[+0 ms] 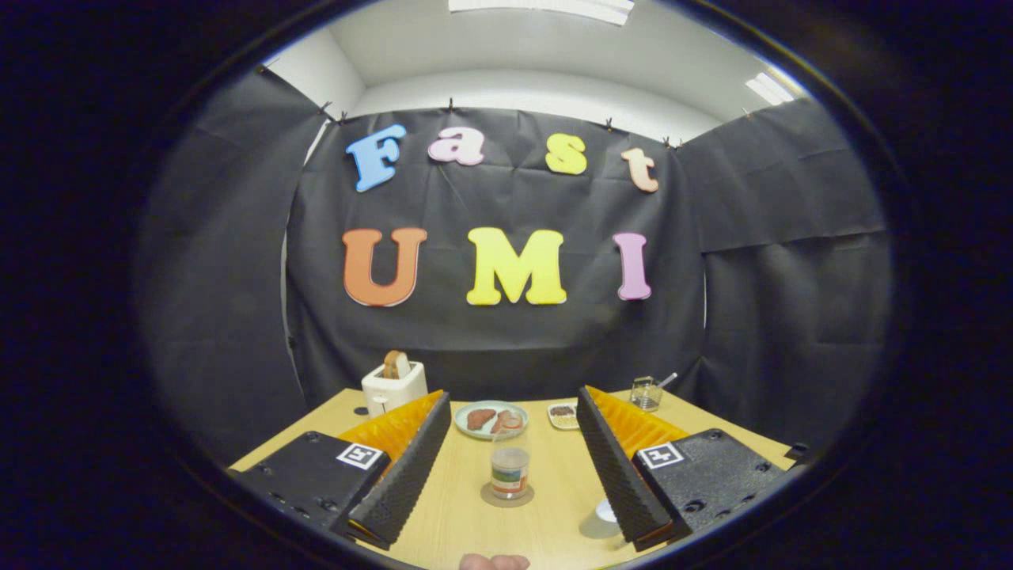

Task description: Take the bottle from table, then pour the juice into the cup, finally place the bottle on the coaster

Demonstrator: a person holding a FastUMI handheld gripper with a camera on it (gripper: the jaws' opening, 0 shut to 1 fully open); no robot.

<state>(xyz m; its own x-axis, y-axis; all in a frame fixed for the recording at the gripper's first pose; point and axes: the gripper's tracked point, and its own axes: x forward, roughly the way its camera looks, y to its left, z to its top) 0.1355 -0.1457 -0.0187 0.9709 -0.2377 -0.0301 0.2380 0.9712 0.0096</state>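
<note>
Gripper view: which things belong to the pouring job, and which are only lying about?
For the job: bottle, standing on the coaster between the open fingers; cup.
Lying about: toaster, plate of food, small dish, glass container.

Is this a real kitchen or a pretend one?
Probably a pretend one: a booth with black cloth walls around a wooden table. A toaster, a plate of food and a bottle sit beyond the open tool.
</note>
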